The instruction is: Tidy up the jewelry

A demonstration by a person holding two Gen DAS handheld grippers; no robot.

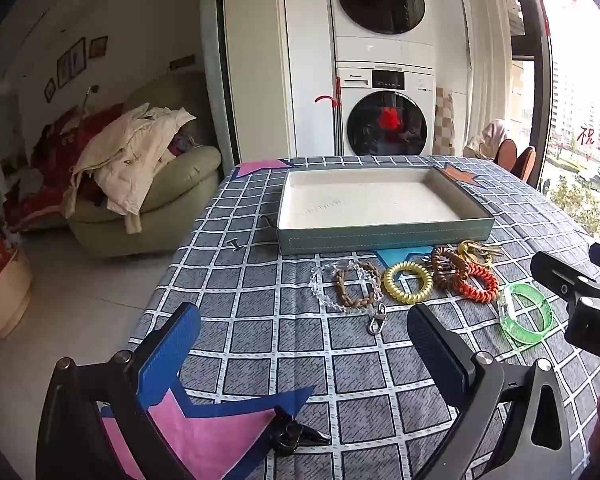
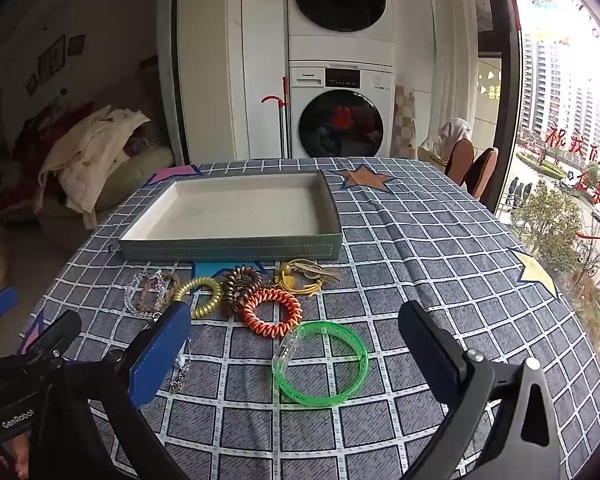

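Observation:
A shallow grey tray [image 1: 384, 238] [image 2: 228, 249] with a cream lining stands empty on the checked tablecloth. In front of it lies a row of jewelry: a clear bead chain [image 1: 320, 290] around a brown link bracelet [image 1: 354, 302], a yellow coil ring [image 1: 407, 283] [image 2: 210, 298], a brown coil [image 1: 444, 262] [image 2: 236, 284], an orange coil [image 1: 478, 286] [image 2: 272, 312], a yellow tassel piece [image 1: 476, 250] [image 2: 300, 278] and a green clear bangle [image 1: 526, 318] [image 2: 320, 364]. My left gripper [image 1: 304, 336] hangs open just short of the bead chain. My right gripper [image 2: 296, 340] is open above the green bangle.
A black clip [image 1: 296, 434] lies on the cloth near the front edge. A small dark pin [image 1: 234, 245] rests left of the tray. The table's left edge drops to the floor beside a sofa [image 1: 148, 200] piled with clothes. Chairs [image 2: 472, 168] stand at the far right.

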